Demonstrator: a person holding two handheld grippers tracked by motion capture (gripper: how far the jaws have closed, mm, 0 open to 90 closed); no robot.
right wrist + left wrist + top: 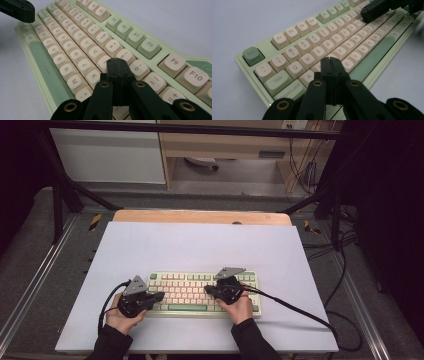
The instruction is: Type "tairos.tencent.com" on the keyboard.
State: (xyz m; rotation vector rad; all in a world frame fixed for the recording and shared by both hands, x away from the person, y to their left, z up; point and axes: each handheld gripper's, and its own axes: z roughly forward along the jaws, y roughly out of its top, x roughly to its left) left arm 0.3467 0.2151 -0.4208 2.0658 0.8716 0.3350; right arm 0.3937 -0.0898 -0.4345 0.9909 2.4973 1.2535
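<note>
A pale green keyboard [204, 293] with cream and green keycaps lies on the white mat near the front edge. My left gripper [160, 296] hovers over the keyboard's left end, jaws shut with nothing between them. Seen from the left gripper view, its tips [330, 60] sit just above the keys [312, 53] around S and D. My right gripper [207, 289] is over the right half of the keyboard, also shut and empty. Its tips [117, 61] hang over the keyboard [82, 42] near the I, O and K keys. Each gripper appears in the other's view as a black tip.
The white mat [200, 247] covers a wooden tabletop [200, 216]. Cables [295, 307] trail from both grippers across the mat; the right one runs off the table's right side. Black frame bars [65, 185] stand at the back left and back right.
</note>
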